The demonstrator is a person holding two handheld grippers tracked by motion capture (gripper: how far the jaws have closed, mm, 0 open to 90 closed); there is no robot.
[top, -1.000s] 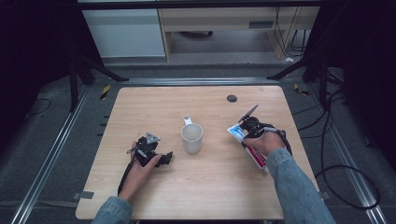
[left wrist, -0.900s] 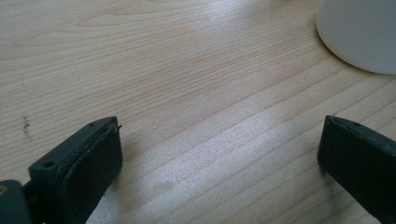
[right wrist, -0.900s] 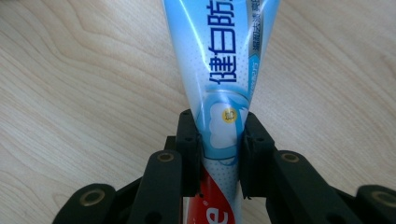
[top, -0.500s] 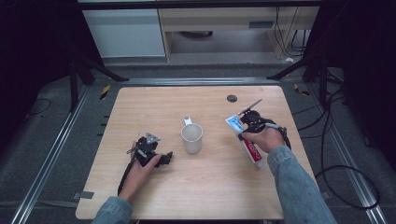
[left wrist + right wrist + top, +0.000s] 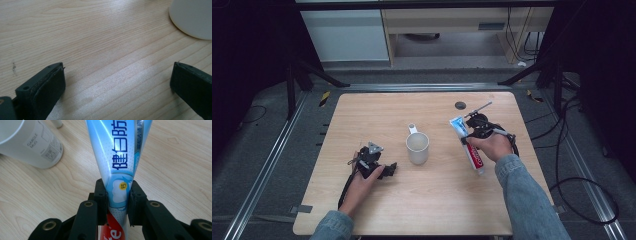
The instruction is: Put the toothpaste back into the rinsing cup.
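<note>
Toothpaste tube (image 5: 117, 157) | clamped mid-length in right hand-held gripper (image 5: 117, 202) | crimped end points away, cap end toward wrist

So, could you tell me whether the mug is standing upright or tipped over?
Upright: the mug stands on its base with its open mouth facing up, and it looks empty.

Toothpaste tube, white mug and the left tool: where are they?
toothpaste tube (image 5: 117, 157), right gripper view, on its blue printed face.
white mug (image 5: 417, 148), high view, on its side wall.
left tool (image 5: 117, 82), left gripper view, midway between its open jaws.
</note>
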